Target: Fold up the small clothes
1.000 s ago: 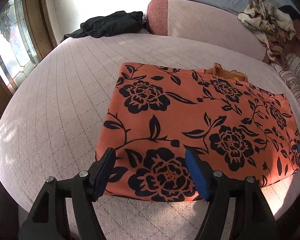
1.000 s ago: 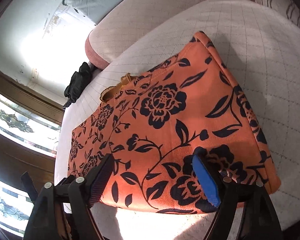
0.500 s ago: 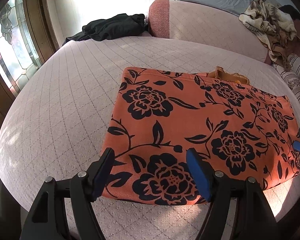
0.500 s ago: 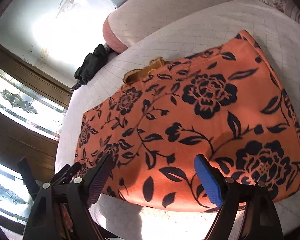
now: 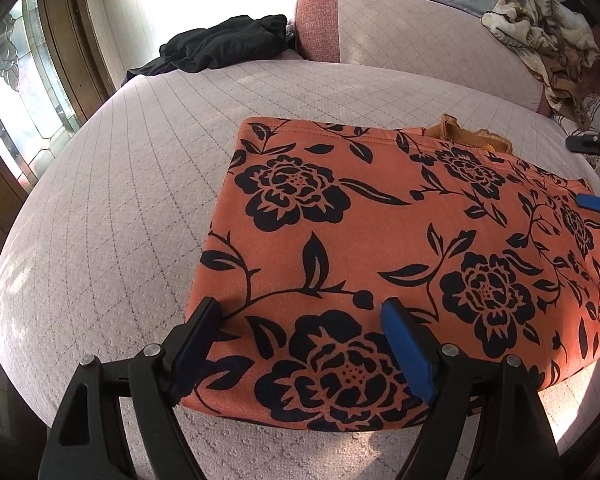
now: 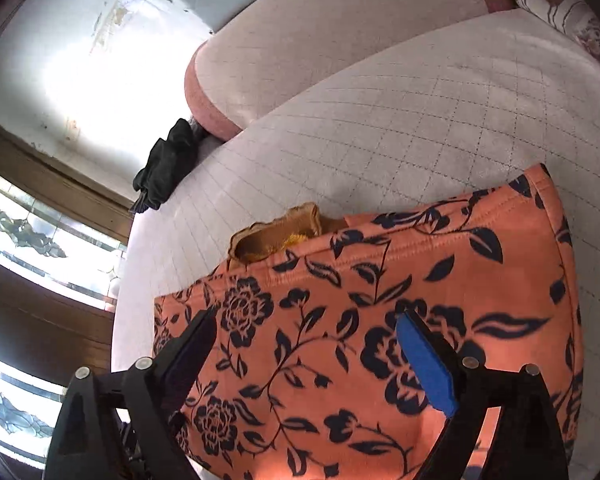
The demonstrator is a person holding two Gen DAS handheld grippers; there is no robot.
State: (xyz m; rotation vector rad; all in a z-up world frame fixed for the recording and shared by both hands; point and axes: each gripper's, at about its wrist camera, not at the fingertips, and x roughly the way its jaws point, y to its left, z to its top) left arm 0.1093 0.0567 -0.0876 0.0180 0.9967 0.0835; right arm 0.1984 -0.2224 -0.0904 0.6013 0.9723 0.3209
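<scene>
A pale quilted bed [image 5: 132,200] by a stained-glass window [image 5: 24,92], with a folded orange floral garment [image 5: 380,248] lying flat on it.

The garment, printed with black roses and leaves, sits right of centre in the left wrist view; a mustard-yellow piece [image 6: 284,236] pokes out from under its far edge at 12 o'clock. The left gripper [image 5: 300,336] hovers over the near left corner, jaws wide apart, holding nothing. The right gripper [image 6: 308,344] hangs over the opposite end, jaws likewise spread and empty. A crumpled black garment [image 5: 220,44] lies at 11 o'clock beside the pink-ended bolster [image 5: 400,28]; a beige patterned cloth [image 5: 548,36] is heaped at 1 o'clock.
</scene>
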